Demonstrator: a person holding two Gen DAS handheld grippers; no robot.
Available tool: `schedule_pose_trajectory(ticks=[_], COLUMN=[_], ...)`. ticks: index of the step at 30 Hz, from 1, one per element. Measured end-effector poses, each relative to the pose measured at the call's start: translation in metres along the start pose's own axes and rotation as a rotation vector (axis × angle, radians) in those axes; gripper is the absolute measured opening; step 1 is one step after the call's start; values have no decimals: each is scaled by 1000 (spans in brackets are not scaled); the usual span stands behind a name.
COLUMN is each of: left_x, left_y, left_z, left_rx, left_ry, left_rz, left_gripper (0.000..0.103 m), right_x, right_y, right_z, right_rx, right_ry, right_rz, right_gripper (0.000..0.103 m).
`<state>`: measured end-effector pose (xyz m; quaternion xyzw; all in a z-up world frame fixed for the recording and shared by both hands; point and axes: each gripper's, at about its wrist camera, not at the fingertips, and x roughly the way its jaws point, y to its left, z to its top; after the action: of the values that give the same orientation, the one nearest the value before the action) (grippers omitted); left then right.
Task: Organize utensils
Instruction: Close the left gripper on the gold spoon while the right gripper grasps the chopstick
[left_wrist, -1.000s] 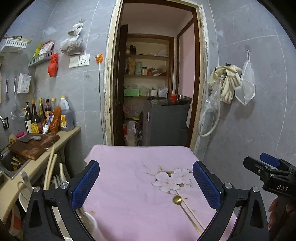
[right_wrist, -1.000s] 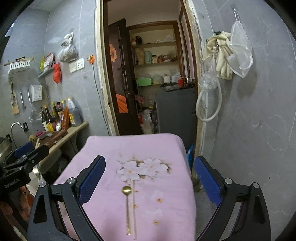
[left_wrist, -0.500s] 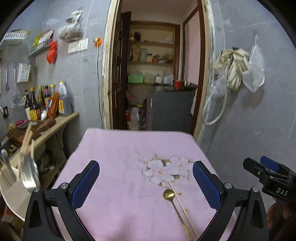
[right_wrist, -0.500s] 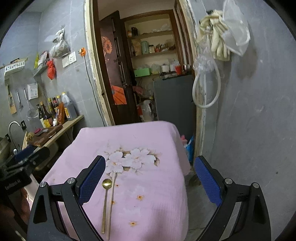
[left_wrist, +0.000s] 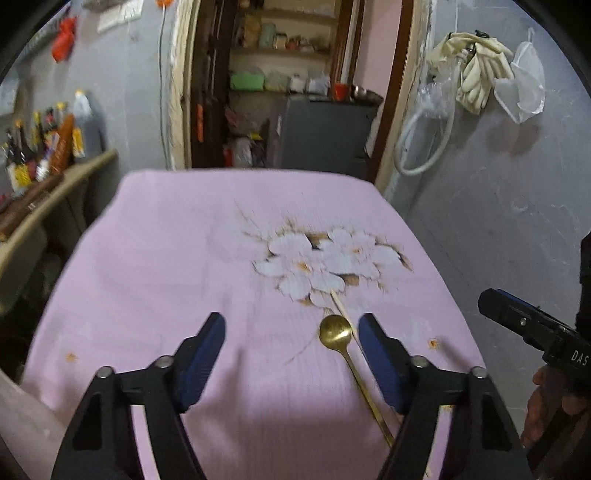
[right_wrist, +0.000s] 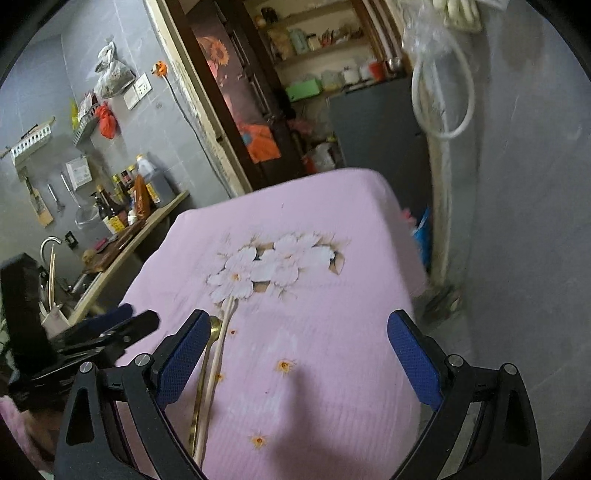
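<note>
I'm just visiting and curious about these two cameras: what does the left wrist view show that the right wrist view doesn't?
Only the left wrist view shows the pale gloves and the plastic bag hanging on the wall in full. Only the right wrist view shows the sink tap and the sunflower picture on the door. Both show the pink flowered cloth, with a gold spoon and a pale chopstick lying side by side on it. The left gripper, its jaws just narrowed, and the right gripper are both open, holding nothing.

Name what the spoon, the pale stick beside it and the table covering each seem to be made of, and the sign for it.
Spoon: probably metal, brass-gold finish, with a shiny bowl.
Stick: likely wood or bamboo, pale and matt.
Table covering: fabric, pink with printed white flowers, finely ribbed and draping over the edges.
</note>
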<state>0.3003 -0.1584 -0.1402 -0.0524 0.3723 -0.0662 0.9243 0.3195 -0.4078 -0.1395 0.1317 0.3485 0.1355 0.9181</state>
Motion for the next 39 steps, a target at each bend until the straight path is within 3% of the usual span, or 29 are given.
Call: schedule_pose_trajectory(ticks=[3,8,15,22,26,30,39], left_x=[14,38,58,61,63,63,53], left_y=[6,9,8,-2,-5,-2,-10], left_z=[0,2,3,4,3,5,5], left_rx=[-32,-90,-103,-49,-26,-42,44], left_ry=[57,141,189,210,220,225,203], left_rz=[-65,-137,-194,-198,-173,-170,-75], left_gripper=[57,36,27,25,10,8,5], right_x=[17,46,78,92,93,93,102], right_y=[-3,2,13,19,16,16,22], right_z=[1,4,2,-4,-4,-5,-2], right_rx=[4,10,-1,3,2,0,-10], right_ry=[40,101,178,214,225,228,246], right_rz=[23,62,101,104,108,109,136], right_gripper=[74,57,38,33,32,32,32])
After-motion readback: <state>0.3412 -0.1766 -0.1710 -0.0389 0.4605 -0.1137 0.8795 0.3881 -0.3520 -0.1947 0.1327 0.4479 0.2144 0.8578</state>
